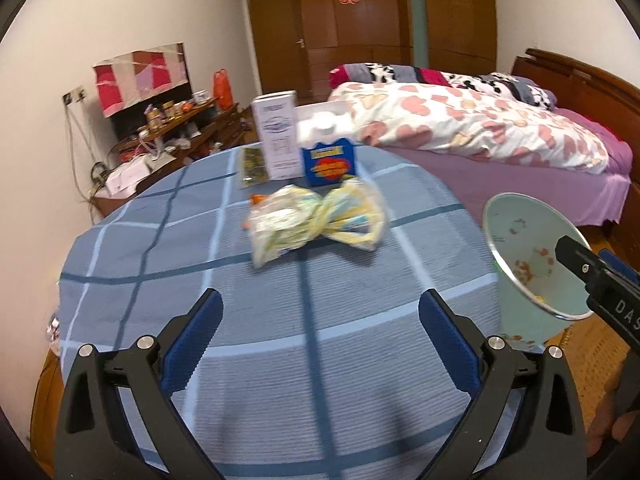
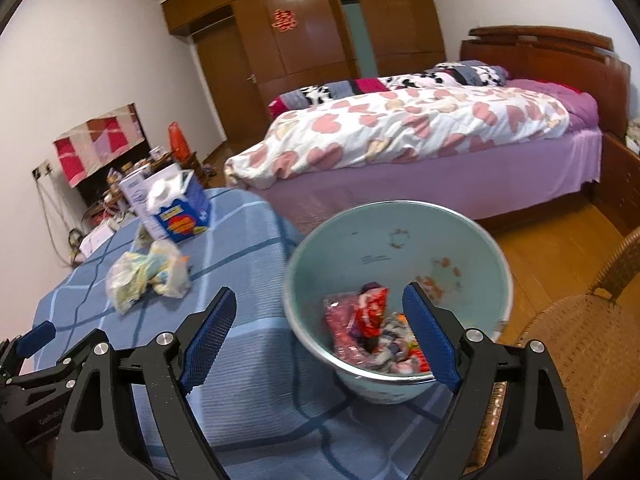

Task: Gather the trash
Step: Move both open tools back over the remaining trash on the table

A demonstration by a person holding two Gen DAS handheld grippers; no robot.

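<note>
Trash was in two places at this moment: red and mixed-colour wrappers (image 2: 362,320) lay at the bottom of the pale green bin (image 2: 400,236), and a crumpled clear plastic bag (image 1: 316,220) with yellow and white print lay on the blue checked tablecloth (image 1: 280,340) near the table's middle. Bin stood at the table's right edge, its mouth tipped toward the right wrist camera; whether it rested on the table or beside it could not be told. Left gripper (image 1: 320,336) hung over bare cloth with jaws wide apart, nothing between them, the bag ahead of it and well apart. Right gripper (image 2: 318,336) also stood wide apart, over the near rim of the bin, holding nothing; its right finger appeared in front of the bin's inside wall, contact not discernible. A white carton (image 1: 278,136), a blue tissue box (image 1: 328,160) and a small dark packet (image 1: 252,164) stood behind the bag; whether these counted as trash was unclear. Judgement: one deposit looked done, both claws free, so the step in hand was the reach for the next item, most likely the bag. Next move would call for the left gripper to go forward and down, straddle the bag at its pinched waist, then close; thin film may slip or drag, so a deep bite seemed advisable, clear of the tissue box
</note>
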